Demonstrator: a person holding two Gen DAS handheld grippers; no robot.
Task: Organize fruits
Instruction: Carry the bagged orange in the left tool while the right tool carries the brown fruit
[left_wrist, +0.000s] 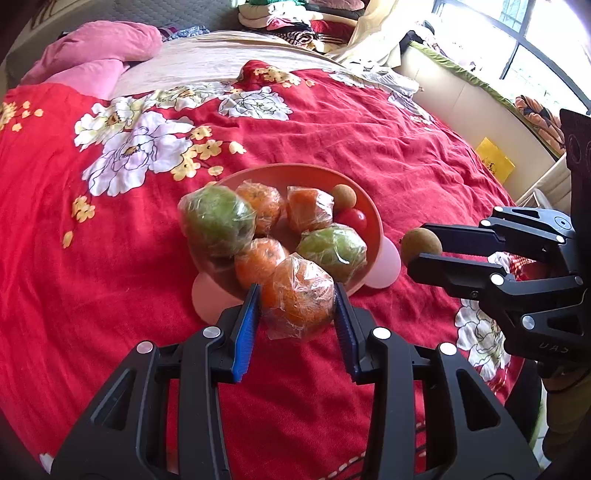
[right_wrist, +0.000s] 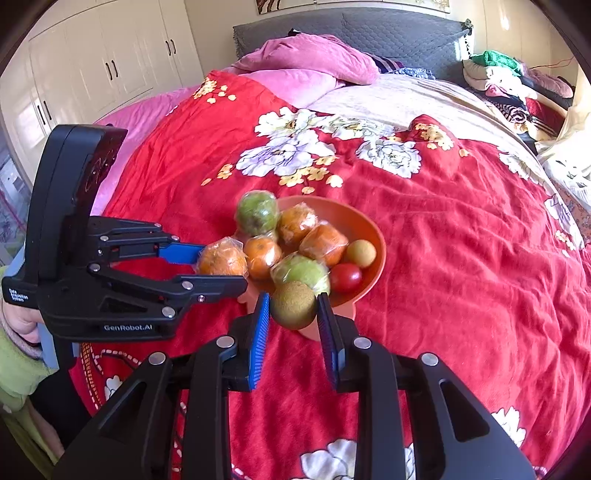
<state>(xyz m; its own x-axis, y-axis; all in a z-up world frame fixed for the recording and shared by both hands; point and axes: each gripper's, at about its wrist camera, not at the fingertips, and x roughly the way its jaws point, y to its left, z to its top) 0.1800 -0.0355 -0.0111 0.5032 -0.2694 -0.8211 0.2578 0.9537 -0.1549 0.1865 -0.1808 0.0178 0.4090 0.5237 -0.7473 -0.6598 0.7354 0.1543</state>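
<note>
The orange bowl (left_wrist: 373, 221) on the bed holds seven fruits, so sorting is well along. Left gripper (left_wrist: 297, 295) jaws clamp a wrapped orange (left_wrist: 299, 295) at the bowl's 6 o'clock; right gripper (right_wrist: 291, 306) jaws pinch a brown kiwi-like fruit (right_wrist: 293, 304).

black claw (left_wrist: 297, 310) — blue pads, silver screws

Home bedroom: quilted bed (right_wrist: 461, 240), wardrobe (right_wrist: 110, 62).
</note>
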